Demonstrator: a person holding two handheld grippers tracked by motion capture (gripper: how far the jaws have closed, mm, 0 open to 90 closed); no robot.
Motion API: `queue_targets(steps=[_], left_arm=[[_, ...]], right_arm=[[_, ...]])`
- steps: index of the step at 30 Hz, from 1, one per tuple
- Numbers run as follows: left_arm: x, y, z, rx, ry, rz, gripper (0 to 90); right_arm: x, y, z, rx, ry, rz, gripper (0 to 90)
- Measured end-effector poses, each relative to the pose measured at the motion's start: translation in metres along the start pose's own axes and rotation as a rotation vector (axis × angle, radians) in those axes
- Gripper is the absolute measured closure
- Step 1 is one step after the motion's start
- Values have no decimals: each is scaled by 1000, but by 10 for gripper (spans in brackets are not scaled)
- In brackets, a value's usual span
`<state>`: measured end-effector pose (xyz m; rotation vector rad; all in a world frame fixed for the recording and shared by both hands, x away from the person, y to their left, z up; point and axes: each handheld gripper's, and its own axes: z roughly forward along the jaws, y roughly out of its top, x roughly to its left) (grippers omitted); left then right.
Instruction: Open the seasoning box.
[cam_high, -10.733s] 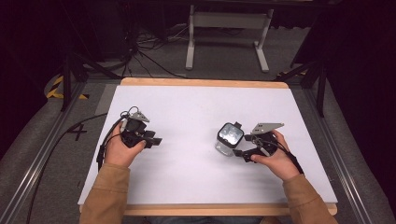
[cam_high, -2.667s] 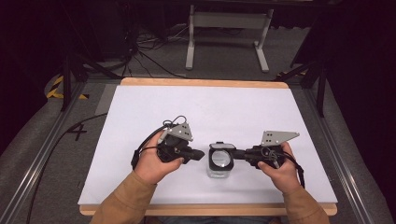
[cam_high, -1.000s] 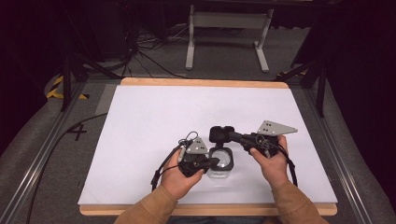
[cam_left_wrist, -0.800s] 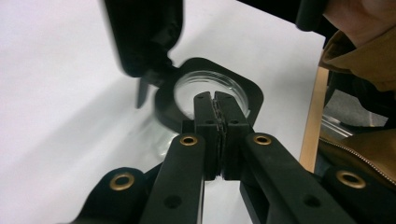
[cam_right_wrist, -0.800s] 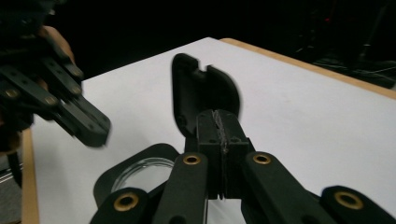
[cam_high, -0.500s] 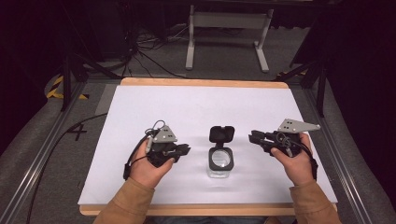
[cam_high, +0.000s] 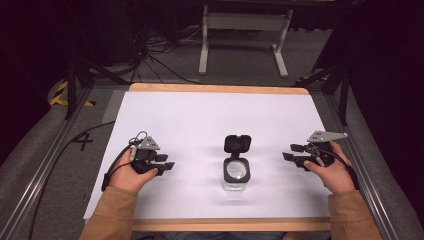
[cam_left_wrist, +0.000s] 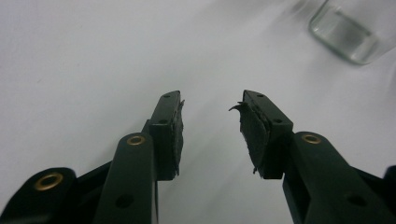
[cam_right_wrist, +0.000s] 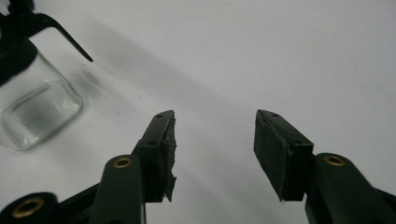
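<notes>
where the white sheet (cam_high: 200, 120) runs toward your edge, the jar (cam_high: 236, 172) stands upright a little toward 6 o'clock of centre, a clear square glass body with a black collar. its black lid (cam_high: 237, 144) is flipped open and sits at the jar's 12 o'clock, apparently still hinged to the collar. nothing touches the jar.

your left gripper (cam_high: 165, 168) lies at the jar's 9 o'clock, well apart, jaws pointing toward it. in the left gripper view the jaws stand apart with bare sheet between them, released, and the jar's glass base (cam_left_wrist: 348, 32) shows at 1 o'clock.

your right gripper (cam_high: 290, 152) sits at the jar's 3 o'clock, also well apart, pointing inward. in the right gripper view its jaws are spread and hold nothing; the jar (cam_right_wrist: 37, 107) stands at 10 o'clock.

beyond the sheet, the table's wooden edge (cam_high: 220, 89) runs along 12 o'clock.
</notes>
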<state>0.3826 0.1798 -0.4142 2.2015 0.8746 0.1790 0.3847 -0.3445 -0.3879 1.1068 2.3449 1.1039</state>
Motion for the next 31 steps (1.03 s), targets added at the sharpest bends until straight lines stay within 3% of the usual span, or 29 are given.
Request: queue_targets(steps=[4, 6, 8, 13, 16, 26, 31], left_arm=[[8, -7, 4, 13, 7, -9, 555], [13, -13, 6, 9, -4, -23, 526], [18, -20, 7, -3, -16, -36, 502], [23, -30, 6, -21, -1, -5, 483], [25, -32, 10, 22, 14, 14, 473], [22, -30, 17, -3, 33, 43, 458], [19, -28, 16, -20, 22, 50, 458]], right_arm=[[-11, -9, 4, -5, 8, 5, 443], [-17, -18, 7, -22, 44, 30, 443], [-23, -25, 10, -12, 42, 10, 442], [-31, -34, 13, -7, 12, 10, 434], [-31, -39, 17, 1, 7, -7, 429], [-26, -44, 30, 16, -11, -36, 423], [-24, -42, 32, 12, -13, -40, 420]])
